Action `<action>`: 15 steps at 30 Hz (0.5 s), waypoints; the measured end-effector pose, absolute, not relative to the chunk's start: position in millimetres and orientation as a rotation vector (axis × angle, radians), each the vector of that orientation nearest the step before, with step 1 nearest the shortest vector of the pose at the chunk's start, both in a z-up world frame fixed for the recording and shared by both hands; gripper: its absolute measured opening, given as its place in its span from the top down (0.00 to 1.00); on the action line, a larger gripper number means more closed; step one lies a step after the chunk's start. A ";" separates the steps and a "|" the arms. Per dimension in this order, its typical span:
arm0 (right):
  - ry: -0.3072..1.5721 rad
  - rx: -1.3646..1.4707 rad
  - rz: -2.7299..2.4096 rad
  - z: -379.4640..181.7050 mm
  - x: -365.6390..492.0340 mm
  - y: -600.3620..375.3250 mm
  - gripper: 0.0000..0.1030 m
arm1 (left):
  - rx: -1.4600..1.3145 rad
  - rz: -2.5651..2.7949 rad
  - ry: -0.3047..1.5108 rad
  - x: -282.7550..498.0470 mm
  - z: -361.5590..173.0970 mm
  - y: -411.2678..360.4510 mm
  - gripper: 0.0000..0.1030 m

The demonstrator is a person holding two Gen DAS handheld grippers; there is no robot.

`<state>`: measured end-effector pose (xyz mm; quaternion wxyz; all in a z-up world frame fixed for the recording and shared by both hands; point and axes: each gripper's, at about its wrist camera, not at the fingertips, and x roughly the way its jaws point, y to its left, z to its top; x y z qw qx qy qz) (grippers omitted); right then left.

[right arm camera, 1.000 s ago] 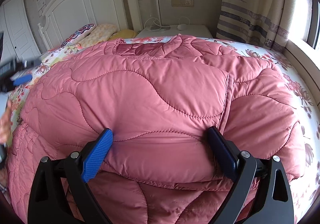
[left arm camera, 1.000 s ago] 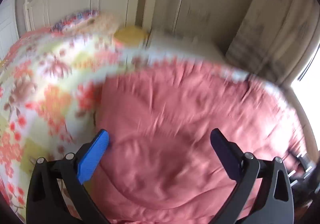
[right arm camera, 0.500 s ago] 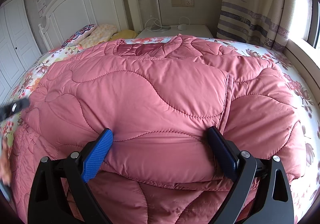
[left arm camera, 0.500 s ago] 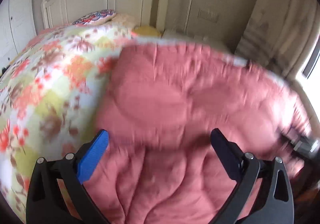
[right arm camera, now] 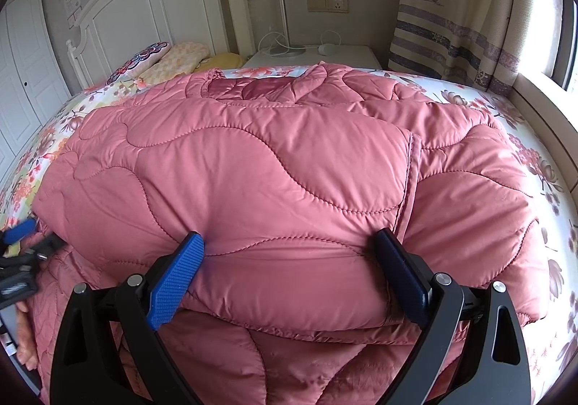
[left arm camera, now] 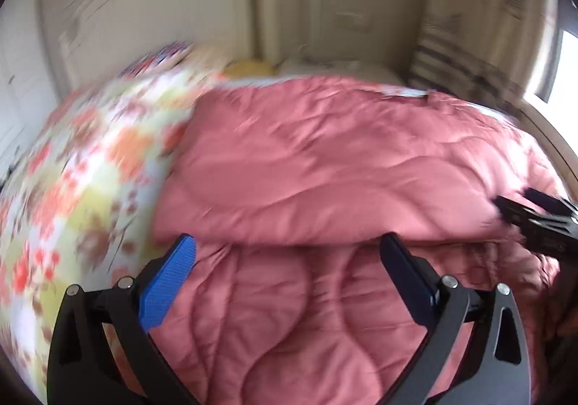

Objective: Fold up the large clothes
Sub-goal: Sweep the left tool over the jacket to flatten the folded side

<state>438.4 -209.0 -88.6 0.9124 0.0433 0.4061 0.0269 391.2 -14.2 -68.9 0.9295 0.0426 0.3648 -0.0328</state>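
A pink quilted coat (right arm camera: 274, 166) lies on the floral bed, its upper layer folded over into a thick roll near me. My right gripper (right arm camera: 289, 240) is open, its blue fingers wide apart on either side of that roll's front edge. In the blurred left wrist view, my left gripper (left arm camera: 287, 246) is open too and hovers just over the coat (left arm camera: 325, 170), at the step where the folded layer ends. The left gripper (right arm camera: 21, 239) shows at the coat's left edge in the right wrist view. The right gripper (left arm camera: 534, 221) appears at the far right of the left wrist view.
The floral sheet (right arm camera: 534, 166) shows around the coat on both sides. Pillows (right arm camera: 173, 58) lie by the white headboard (right arm camera: 151, 8). A nightstand (right arm camera: 314, 56) with a lamp pole and cables stands behind. A striped curtain (right arm camera: 451, 33) and window sill are on the right, with white doors (right arm camera: 25, 73) on the left.
My left gripper has swung down and in, from over the floral sheet to the coat's left front edge, still open. The right gripper and the coat have stayed put.
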 end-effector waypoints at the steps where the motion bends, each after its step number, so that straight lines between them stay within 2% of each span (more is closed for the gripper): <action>1: 0.837 0.089 0.054 -88.7 438.5 -208.8 0.11 | 0.116 -0.071 0.737 393.0 -73.2 -17.7 0.02; 2: 0.837 0.089 0.054 -88.9 438.6 -208.7 0.11 | 0.143 -0.068 0.754 397.8 -81.7 -20.9 0.02; 4: 0.838 0.092 0.055 -89.1 438.6 -209.1 0.11 | 0.138 -0.089 0.906 418.3 -101.8 -23.1 0.02; 6: 0.838 0.090 0.053 -88.7 438.8 -208.8 0.11 | 0.057 -0.117 0.917 421.9 -99.8 -12.1 0.02; 15: 0.869 0.110 0.048 -75.6 428.4 -208.6 0.11 | 0.060 -0.115 0.911 419.5 -96.4 -14.9 0.02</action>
